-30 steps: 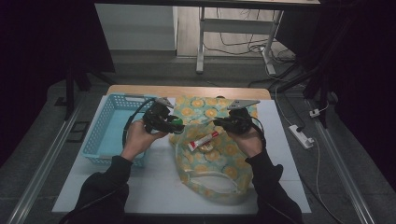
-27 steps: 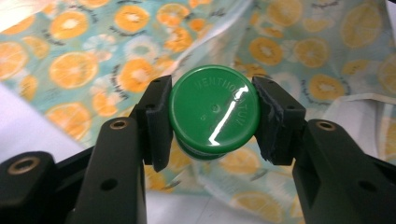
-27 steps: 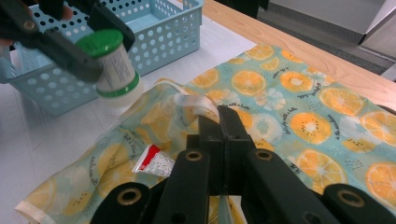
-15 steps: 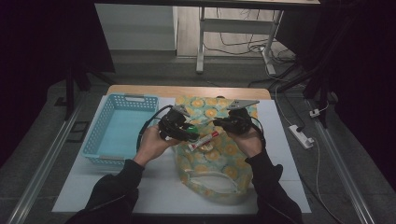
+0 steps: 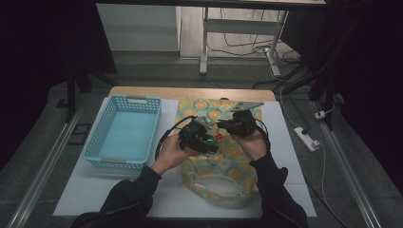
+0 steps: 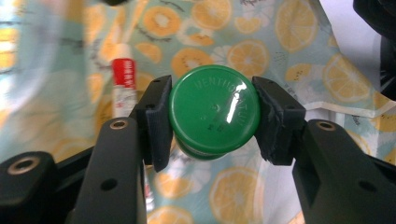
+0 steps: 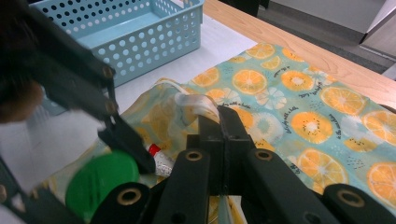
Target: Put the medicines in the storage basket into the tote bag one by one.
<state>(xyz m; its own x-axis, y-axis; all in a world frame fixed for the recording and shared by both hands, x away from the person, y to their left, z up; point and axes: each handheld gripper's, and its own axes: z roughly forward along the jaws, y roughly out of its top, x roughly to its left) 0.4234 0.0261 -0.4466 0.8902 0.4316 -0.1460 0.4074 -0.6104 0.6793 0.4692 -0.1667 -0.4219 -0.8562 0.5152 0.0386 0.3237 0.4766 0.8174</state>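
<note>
Left gripper (image 6: 212,123): green jar (image 6: 214,114) is clamped between half-open jaws.
Right gripper (image 7: 219,116): jaws are closed, apparently pinching bag (image 7: 299,100) edge.
Tube (image 6: 123,79): seen beyond the left jaws, on bag.

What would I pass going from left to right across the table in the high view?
Light blue perforated plastic basket → left gripper clamped on a round green-lidded jar → right gripper pinching the orange-slice patterned fabric bag → white power strip on the floor past the table's edge.
</note>
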